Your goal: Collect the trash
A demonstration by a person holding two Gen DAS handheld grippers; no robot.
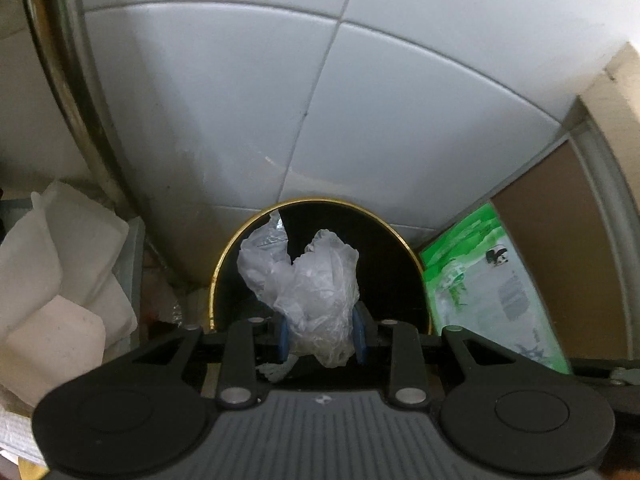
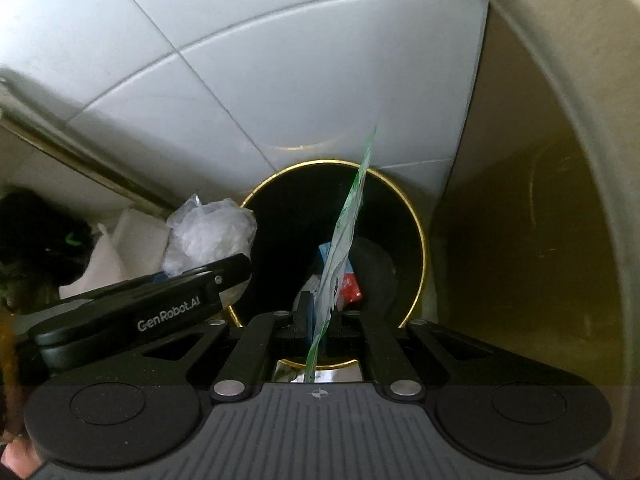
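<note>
Bin (image 1: 416, 264): black inside, thin gold rim. Crumpled plastic bag (image 1: 316, 292): translucent, milky white. Left gripper (image 1: 322, 338): black body, blue pads (image 1: 283, 338). Right gripper (image 2: 318, 320): black too; the left one's side, seen from it, carries pale grey lettering. Flat wrapper (image 2: 340, 248): bright green with white areas, a small black-and-white panda print, grey text block. Trash in bin (image 2: 348, 280): red and light blue scraps. Wall tiles (image 1: 360, 100): pale grey-white, darker grout lines. Paper sheets (image 1: 60, 264): white. Cardboard (image 1: 560, 240): brown.
</note>
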